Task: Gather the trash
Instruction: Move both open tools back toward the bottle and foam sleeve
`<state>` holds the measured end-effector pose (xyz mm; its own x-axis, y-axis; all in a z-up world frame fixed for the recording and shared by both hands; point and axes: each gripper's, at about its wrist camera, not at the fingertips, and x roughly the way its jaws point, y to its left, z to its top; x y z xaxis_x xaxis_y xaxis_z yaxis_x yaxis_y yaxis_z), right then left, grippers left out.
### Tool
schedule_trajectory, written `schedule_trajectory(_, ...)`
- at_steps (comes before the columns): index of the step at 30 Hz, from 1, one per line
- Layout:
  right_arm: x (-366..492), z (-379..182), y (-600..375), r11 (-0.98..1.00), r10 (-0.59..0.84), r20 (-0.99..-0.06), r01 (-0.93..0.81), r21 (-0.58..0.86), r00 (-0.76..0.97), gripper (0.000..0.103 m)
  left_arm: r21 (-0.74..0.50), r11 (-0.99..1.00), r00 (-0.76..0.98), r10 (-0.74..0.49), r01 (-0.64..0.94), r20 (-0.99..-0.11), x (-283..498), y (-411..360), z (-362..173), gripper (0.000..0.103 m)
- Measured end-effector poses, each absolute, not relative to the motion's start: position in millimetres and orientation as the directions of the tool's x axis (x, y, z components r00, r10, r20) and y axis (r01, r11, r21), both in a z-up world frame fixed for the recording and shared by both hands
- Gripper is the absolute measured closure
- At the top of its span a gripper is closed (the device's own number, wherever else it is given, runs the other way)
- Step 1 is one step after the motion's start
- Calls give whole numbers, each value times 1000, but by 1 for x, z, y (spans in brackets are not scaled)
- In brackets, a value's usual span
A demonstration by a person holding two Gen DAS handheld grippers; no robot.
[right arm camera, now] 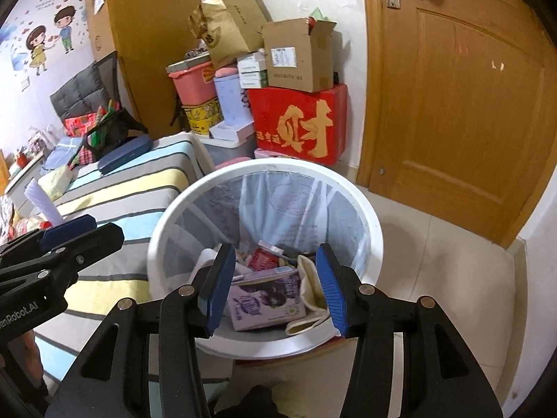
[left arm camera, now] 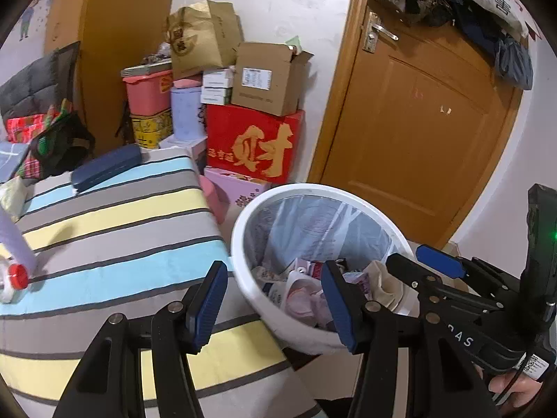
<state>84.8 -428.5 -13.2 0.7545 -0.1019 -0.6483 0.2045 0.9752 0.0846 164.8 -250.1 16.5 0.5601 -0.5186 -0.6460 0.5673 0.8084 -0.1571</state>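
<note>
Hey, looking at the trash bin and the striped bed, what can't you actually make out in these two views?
- Bottom of the white bin: both views, hidden under the purple carton and other trash.
- Red-capped bottle: left wrist view, cut by the left edge; its label is unreadable.
- Floor by the bin's near side: right wrist view, hidden behind the right gripper.
- Shipping label on the cardboard box: too small to read.

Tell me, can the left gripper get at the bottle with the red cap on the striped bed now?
Probably yes. The left gripper is open and empty, and the bottle lies uncovered on the bed, nothing between them.
</note>
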Motion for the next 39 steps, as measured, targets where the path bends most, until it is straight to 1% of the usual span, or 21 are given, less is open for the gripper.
schedule_trajectory(8,80,-4,-408,983,-83,-622,168,79,779,53,-161,829,598,-507,535,-621,152,-217,27,47)
schedule_trajectory(21,81,5,-362,995,-21,-588,72,63,809,53,-163,882,670,-446,443,-593,139,-149,38,47)
schedule_trajectory(27,88,5,-336,998,32,-579,6,64,815,53,-158,914,706,-390,373,-591,137,-107,39,47)
schedule_trajectory(36,102,0,-296,994,105,-585,-86,61,804,52,-167,961,753,-276,219,-597,146,-29,34,46)
schedule_trajectory(39,107,-1,-285,991,129,-591,-117,58,796,51,-169,971,757,-236,166,-610,152,-5,31,42)
